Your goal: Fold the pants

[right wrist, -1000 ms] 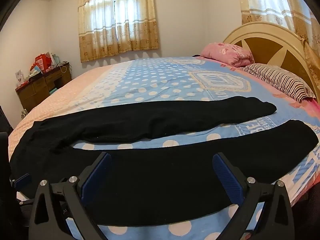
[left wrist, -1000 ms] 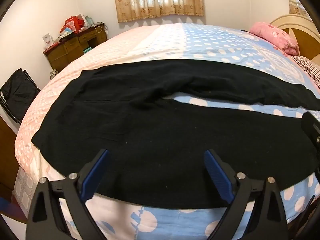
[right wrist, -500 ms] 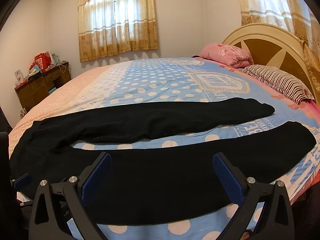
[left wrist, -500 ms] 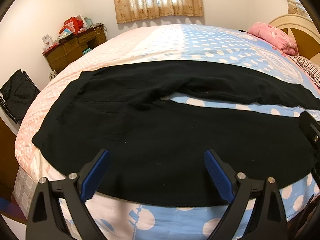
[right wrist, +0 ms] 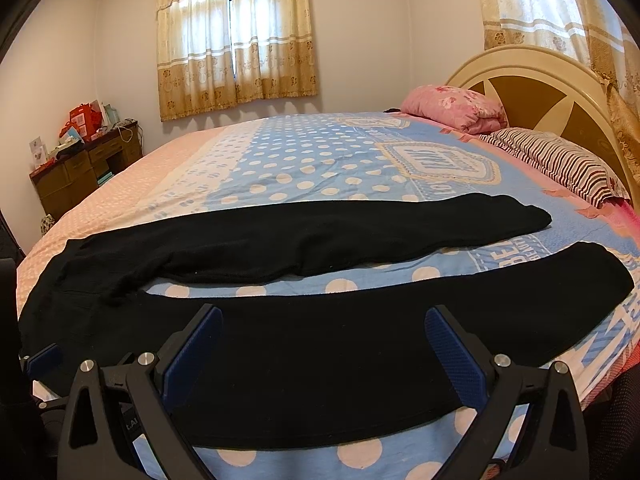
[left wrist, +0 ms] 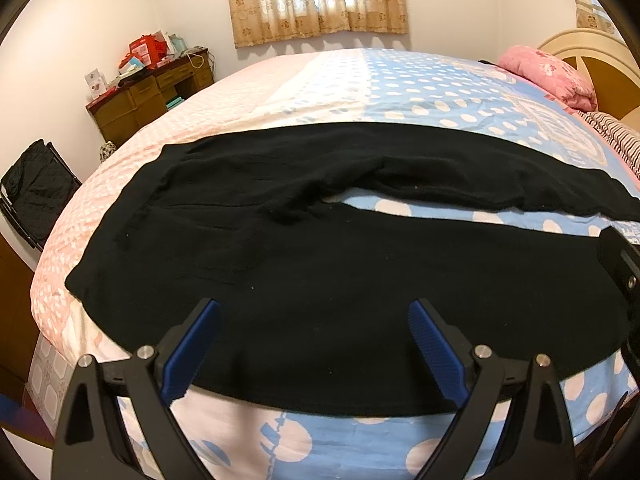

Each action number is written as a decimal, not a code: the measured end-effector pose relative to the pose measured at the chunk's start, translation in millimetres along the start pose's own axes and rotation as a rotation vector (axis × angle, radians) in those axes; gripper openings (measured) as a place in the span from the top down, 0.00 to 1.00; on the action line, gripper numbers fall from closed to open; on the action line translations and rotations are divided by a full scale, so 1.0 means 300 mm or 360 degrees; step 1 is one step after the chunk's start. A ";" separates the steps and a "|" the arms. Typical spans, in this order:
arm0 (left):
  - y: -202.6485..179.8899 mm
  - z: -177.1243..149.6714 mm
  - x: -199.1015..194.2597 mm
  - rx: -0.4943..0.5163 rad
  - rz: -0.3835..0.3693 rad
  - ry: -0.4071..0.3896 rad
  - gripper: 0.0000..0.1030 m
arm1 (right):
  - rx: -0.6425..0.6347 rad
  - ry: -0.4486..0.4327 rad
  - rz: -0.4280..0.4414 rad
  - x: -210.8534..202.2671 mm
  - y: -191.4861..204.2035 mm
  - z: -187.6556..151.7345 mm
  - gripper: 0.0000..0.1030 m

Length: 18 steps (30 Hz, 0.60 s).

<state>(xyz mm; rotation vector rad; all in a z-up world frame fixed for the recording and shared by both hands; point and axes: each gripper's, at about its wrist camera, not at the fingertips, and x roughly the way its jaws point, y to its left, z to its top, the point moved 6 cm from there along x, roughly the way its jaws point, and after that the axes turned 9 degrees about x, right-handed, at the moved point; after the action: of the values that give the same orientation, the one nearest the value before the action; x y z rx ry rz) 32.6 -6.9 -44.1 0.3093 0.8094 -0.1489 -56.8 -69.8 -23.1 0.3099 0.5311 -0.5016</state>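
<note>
just ahead of both tools, black pants lie spread flat across a polka-dot bedspread, waist toward the left gripper, two legs running apart past the right gripper. each gripper hovers over the near leg with blue pads spread wide, pinching nothing. beyond the pants sit a pink pillow, a striped pillow and a wooden desk.
</note>
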 end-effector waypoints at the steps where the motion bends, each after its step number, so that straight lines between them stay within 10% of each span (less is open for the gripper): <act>1: -0.001 0.000 0.000 0.0000 0.0000 0.0000 0.05 | 0.0000 0.0001 0.0000 0.001 -0.001 -0.001 0.01; 18: 0.007 0.003 -0.003 -0.0011 -0.0005 0.0005 0.05 | 0.0013 0.0020 0.0003 0.012 -0.008 -0.007 0.01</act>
<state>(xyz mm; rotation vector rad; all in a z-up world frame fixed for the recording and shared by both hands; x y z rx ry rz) 33.1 -5.1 -42.5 0.3018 0.8136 -0.1485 -56.3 -72.1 -27.2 0.3217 0.5412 -0.5006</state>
